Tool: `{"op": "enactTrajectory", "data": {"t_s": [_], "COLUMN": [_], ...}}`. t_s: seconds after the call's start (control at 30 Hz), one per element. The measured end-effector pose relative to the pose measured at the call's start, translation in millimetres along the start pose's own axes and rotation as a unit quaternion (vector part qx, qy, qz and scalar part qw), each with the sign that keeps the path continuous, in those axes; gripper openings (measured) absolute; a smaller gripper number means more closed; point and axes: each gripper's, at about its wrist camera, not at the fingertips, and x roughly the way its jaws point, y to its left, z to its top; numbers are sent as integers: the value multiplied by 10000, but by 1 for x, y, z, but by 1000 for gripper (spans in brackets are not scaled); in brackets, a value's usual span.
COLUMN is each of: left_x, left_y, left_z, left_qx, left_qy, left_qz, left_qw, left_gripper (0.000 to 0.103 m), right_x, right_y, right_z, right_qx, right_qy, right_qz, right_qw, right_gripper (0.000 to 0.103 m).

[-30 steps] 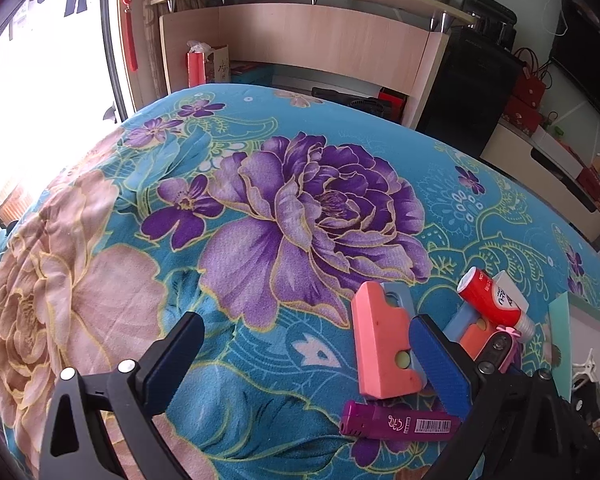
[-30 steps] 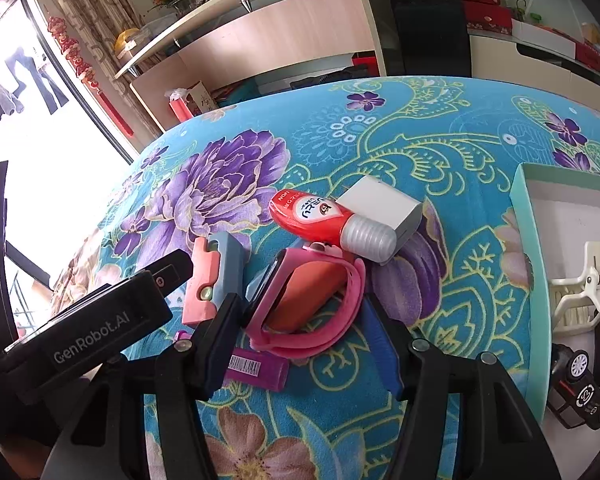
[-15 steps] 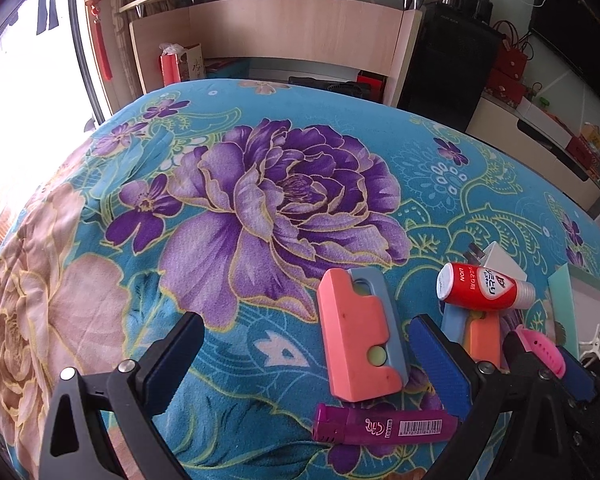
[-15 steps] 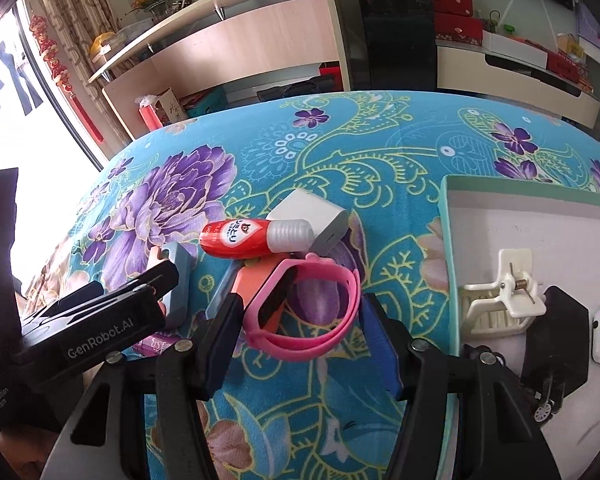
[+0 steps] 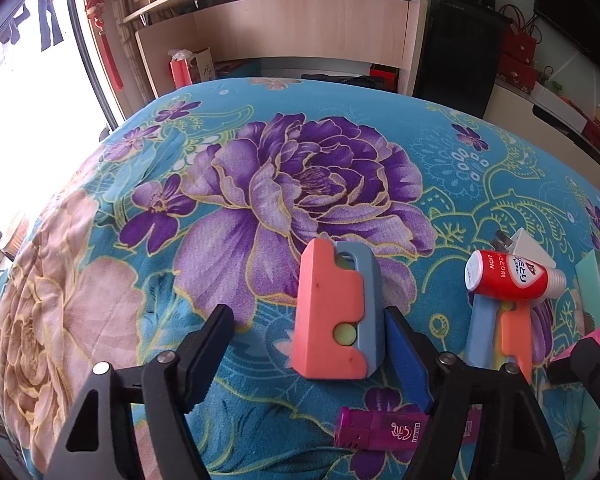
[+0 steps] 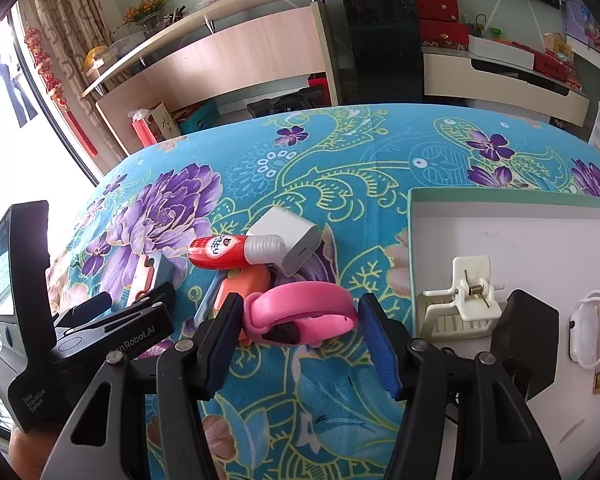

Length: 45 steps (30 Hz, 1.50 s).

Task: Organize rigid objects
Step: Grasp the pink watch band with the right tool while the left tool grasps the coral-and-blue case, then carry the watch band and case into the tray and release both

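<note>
I have the right hand-held gripper (image 6: 300, 334) pinching a pink wristband (image 6: 302, 312) between its blue pads, held above the floral bedspread (image 6: 340, 168) and just left of the open box (image 6: 512, 216) where things are being gathered. My left hand-held gripper (image 5: 312, 344) has just been closing in; its jaws are still spread, with the pink-and-blue block (image 5: 336, 312) touching the right finger (image 5: 406, 354) and the other finger well clear of it, so nothing is gripped there yet. By my reckoning the job is under way but far from finished: a white clip (image 6: 460, 300), a black item at the near edge and a white looped gadget (image 6: 590, 326) already lie in the box, while the red bottle (image 6: 232, 251), the white charger (image 6: 290, 234), an orange-and-blue toy (image 5: 496, 332) under the bottle and a purple lighter (image 5: 380, 428) remain on the bed. Next I expect to carry the wristband over the box rim and then close on the block, which looks stiff enough to lift cleanly.
</note>
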Motion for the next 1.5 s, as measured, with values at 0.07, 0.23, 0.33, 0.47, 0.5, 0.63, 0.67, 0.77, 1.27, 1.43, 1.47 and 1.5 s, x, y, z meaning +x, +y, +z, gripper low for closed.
{"op": "enactTrajectory", "data": {"t_s": [0.07,0.23,0.33,0.47,0.5,0.63,0.67,0.77,1.27,1.43,1.47,1.5], "left_x": [-1,-6,-9,-17,-20,-26,-28,-35,-81,-85,-86,-87], "left_y": [3,5,6,8,9,11,11,9,-51,-90,-98,-105], "left_z": [0,0,1,1,2,4,4,5,5,-4,-6,-6], "left_qx": [-51,-73,-118,-177,-188,-226,-224,-196,500,933,1018,1085], "left_qy": [-16,-75,-127,-221,-255,-335,-354,-449,-963,-845,-817,-795], "left_qz": [-69,-122,-158,-129,-125,-138,-142,-161,-653,-881,-928,-997], "left_qw": [10000,9999,9997,9995,9994,9991,9990,9987,9919,9881,9871,9859], "left_gripper": [59,45,45,45,45,45,45,45,45,45,45,45], "right_x": [-1,-2,-2,-3,-3,-8,-9,-16,-73,-83,-85,-87], "right_y": [-1,-2,-1,-1,-1,-1,-2,-3,-46,-84,-91,-99], "right_z": [0,0,0,0,0,1,1,3,17,18,18,17], "right_qx": [10,25,15,-2,2,10,15,22,411,723,786,850], "right_qy": [-9,-34,-34,-42,-55,-130,-154,-246,-1056,-1154,-1173,-1187], "right_qz": [0,28,28,35,43,61,63,57,-326,-714,-783,-862], "right_qw": [10000,10000,10000,10000,10000,9999,9999,9997,9930,9881,9869,9855], "right_gripper": [61,57,57,56,56,56,56,56,56,56,56,56]}}
